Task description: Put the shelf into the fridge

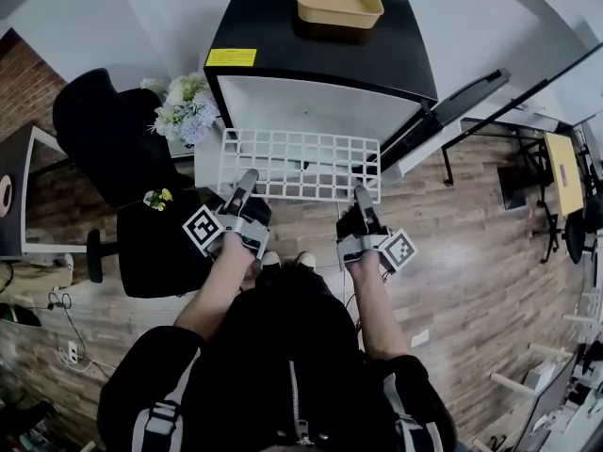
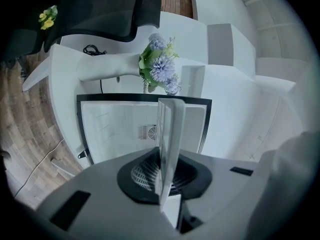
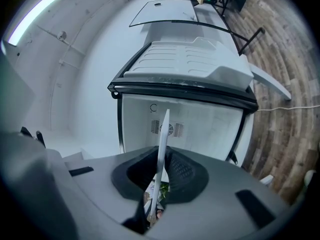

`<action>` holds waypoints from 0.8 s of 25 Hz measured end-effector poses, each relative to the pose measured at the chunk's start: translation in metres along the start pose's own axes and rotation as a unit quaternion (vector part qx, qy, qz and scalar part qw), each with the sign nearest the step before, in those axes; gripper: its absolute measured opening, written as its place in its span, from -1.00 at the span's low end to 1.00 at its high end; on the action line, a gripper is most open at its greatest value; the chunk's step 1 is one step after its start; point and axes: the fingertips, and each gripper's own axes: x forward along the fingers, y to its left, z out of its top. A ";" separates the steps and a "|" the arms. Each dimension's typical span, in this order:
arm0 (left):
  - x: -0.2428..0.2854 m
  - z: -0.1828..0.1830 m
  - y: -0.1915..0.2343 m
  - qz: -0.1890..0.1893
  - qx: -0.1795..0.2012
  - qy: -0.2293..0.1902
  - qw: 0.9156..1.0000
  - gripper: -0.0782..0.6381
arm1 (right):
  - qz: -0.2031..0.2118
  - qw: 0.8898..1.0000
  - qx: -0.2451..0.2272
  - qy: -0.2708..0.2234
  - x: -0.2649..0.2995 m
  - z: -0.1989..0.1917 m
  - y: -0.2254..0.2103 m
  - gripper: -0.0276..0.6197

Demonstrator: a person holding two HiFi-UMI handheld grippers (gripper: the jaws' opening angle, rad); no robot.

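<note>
Shelf (image 1: 300,165) first: it is a white wire grid held out flat in front of me. Its long axis runs from my left to my right, across the width of the fridge (image 1: 320,55). One long edge points away from me at the fridge's open front, and the other long edge is the one I hold. From the head view, the far edge lies right at the mouth of the white compartment. I cannot tell whether it has crossed inside.

My left gripper (image 1: 247,181) grips the near edge toward the shelf's left end. In the left gripper view the jaws of that gripper (image 2: 167,179) are closed on the shelf (image 2: 170,134), which shows edge-on as a thin white blade between the ribbed pads. It aims straight at the fridge interior (image 2: 115,129).

My right gripper (image 1: 361,196) holds the same near edge toward the right end. In the right gripper view the gripper (image 3: 159,179) has its jaws clamped on the shelf (image 3: 162,144). Here too the shelf is a narrow edge-on strip, pointing at the vent on the fridge's back wall (image 3: 200,124).

The fridge door (image 1: 462,111) is swung open to the right, and its moulded inner side (image 3: 195,59) shows in the right gripper view. A yellow tub (image 1: 339,4) sits on the fridge's black top. A bunch of pale flowers (image 1: 186,108) stands just left of the fridge, also seen above it in the left gripper view (image 2: 160,66), with a black chair (image 1: 104,130) beside them.
</note>
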 end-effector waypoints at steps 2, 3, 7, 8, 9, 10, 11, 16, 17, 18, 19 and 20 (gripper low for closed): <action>0.001 -0.002 0.000 0.001 0.003 -0.002 1.000 -0.66 | 0.001 1.000 0.000 0.003 0.001 0.003 -0.001 -0.82; 0.001 -0.002 0.001 0.002 0.004 -0.003 1.000 -0.66 | 0.002 1.000 0.000 0.006 0.001 0.004 -0.002 -0.82; 0.004 -0.003 0.007 0.004 0.010 -0.008 1.000 -0.66 | 0.000 1.000 0.004 0.014 0.004 0.006 -0.006 -0.83; 0.005 -0.002 0.009 0.005 0.010 -0.010 1.000 -0.66 | -0.001 1.000 0.007 0.015 0.005 0.006 -0.008 -0.83; 0.006 -0.002 0.011 0.007 0.009 -0.011 1.000 -0.66 | -0.002 1.000 0.010 0.016 0.006 0.006 -0.010 -0.83; 0.006 -0.002 0.013 0.008 0.008 -0.011 1.000 -0.66 | -0.003 1.000 0.011 0.018 0.007 0.006 -0.012 -0.82; 0.007 -0.002 0.014 0.009 0.008 -0.011 1.000 -0.66 | -0.004 1.000 0.011 0.019 0.007 0.007 -0.014 -0.83; 0.014 -0.003 0.020 0.015 0.008 -0.013 1.000 -0.66 | -0.011 1.000 0.014 0.022 0.011 0.013 -0.024 -0.82; 0.016 -0.003 0.022 0.016 0.007 -0.014 1.000 -0.66 | -0.012 1.000 0.014 0.022 0.013 0.015 -0.025 -0.82; 0.017 -0.003 0.023 0.017 0.007 -0.014 1.000 -0.66 | -0.012 1.000 0.014 0.022 0.013 0.016 -0.027 -0.82; 0.018 -0.003 0.024 0.017 0.007 -0.014 1.000 -0.66 | -0.013 1.000 0.013 0.022 0.014 0.017 -0.028 -0.82; 0.019 -0.003 0.025 0.018 0.007 -0.015 1.000 -0.66 | -0.013 1.000 0.014 0.023 0.015 0.017 -0.029 -0.82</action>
